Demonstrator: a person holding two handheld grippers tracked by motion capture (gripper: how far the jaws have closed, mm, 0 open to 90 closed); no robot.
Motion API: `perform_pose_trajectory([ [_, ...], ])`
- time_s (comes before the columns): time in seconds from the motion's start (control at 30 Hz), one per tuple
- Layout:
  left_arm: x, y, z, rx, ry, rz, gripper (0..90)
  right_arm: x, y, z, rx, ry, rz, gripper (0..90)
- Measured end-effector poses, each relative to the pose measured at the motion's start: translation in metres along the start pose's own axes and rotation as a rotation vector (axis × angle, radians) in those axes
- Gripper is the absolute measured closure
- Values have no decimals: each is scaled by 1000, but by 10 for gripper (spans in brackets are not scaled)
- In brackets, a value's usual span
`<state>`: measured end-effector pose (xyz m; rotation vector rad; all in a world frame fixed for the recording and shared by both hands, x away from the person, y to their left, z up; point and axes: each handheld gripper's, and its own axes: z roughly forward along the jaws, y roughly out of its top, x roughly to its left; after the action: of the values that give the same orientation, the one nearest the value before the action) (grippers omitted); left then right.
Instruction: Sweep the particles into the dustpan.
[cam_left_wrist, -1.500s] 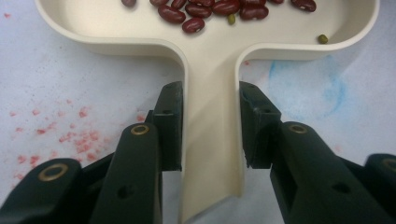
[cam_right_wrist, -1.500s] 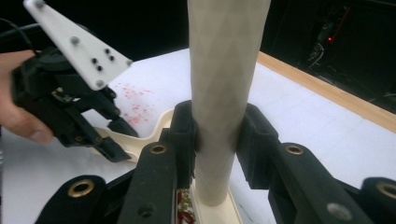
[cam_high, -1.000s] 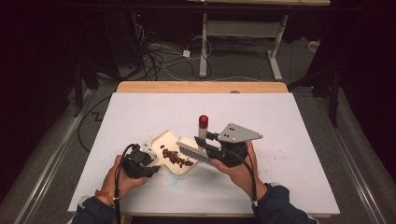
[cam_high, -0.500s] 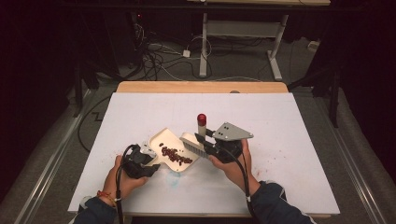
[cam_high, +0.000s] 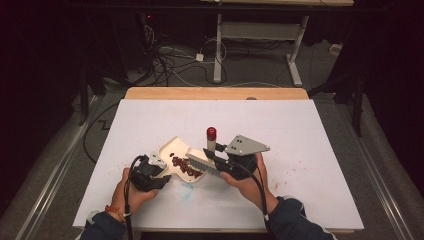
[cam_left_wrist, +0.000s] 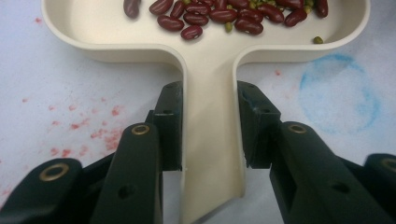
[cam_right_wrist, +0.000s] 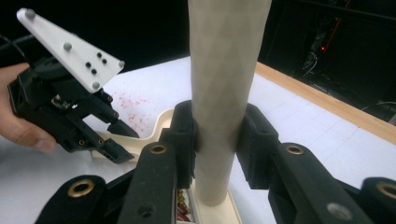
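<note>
Two grippers are both busy on a sweep-up job. We see the left gripper (cam_left_wrist: 209, 126) clamped on the flat handle of a cream dustpan (cam_left_wrist: 205, 65), jaws pressing either side of the handle; in the high view the dustpan (cam_high: 172, 150) lies flat on the white table (cam_high: 310, 150), at about 7 o'clock of the table's middle. Right gripper (cam_right_wrist: 217, 135) is clamped on the pale upright handle of a small brush (cam_right_wrist: 224, 70); in the high view that brush (cam_high: 202, 162) has its bristle head over the pan's 3 o'clock edge and a red cap on top of the handle. Kidney beans (cam_left_wrist: 219, 14) plus a few small green ones already sit in a pile inside the pan. Red specks and a blue ring stain mark the tabletop near the pan, but we can't spot loose beans outside it. We judge the sweeping mostly done; what's left looks like a last nudge of the brush, then lifting the pan to empty it.
</note>
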<state>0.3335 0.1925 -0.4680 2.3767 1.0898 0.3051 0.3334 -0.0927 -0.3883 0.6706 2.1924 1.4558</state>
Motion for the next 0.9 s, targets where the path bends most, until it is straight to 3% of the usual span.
perform_pose_trajectory([
  [0.27, 7, -6, -7, -24, 20, -43, 637, -14, 10, -23, -43, -18, 21, 700],
  [0.67, 16, -14, -14, -40, 31, -95, 638, -41, 8, -62, -30, -67, 27, 700],
  [0.77, 21, -19, -17, -58, 29, -139, 638, -46, 7, -75, -30, -59, 18, 700],
  [0.9, 25, -23, -18, -58, 43, -158, 638, -56, 9, -96, -24, -28, 5, 700],
])
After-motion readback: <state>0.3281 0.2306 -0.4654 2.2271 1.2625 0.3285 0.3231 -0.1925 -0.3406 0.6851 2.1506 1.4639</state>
